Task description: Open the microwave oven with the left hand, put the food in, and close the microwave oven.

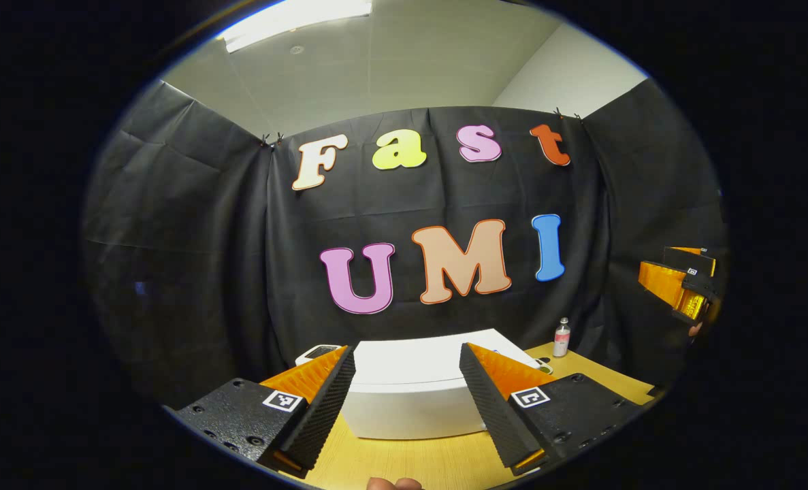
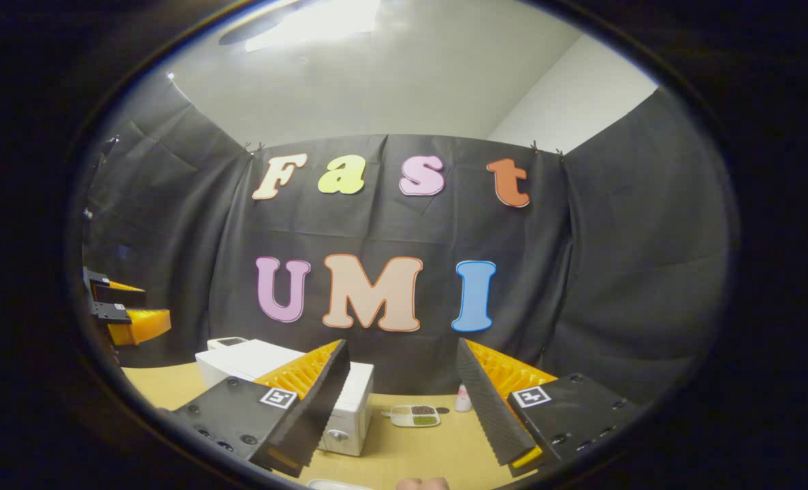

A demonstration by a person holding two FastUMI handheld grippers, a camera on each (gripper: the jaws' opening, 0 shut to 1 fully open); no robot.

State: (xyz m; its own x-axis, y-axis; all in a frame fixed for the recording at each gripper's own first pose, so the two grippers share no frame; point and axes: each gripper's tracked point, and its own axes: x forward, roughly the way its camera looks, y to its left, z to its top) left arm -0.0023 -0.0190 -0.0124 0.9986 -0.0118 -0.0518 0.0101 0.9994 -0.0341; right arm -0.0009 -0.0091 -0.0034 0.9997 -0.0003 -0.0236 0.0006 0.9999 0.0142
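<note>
Opening the microwave comes first, and nothing is done yet. The left gripper hangs high above the white box with its jaws wide apart, holding nothing. In the left gripper view the box sits at 6 o'clock. To do this well, I think the left gripper should go down to the door side and pull slowly.

The right gripper is wide open too, and holds nothing. In the right gripper view the food tray lies at 6 o'clock, just beside the microwave, on the table.

The microwave is smooth, hard and boxy, with a round knob. The tray is small and flat with little pockets. The table looks like pale wood. A small bottle stands near the wall.
</note>
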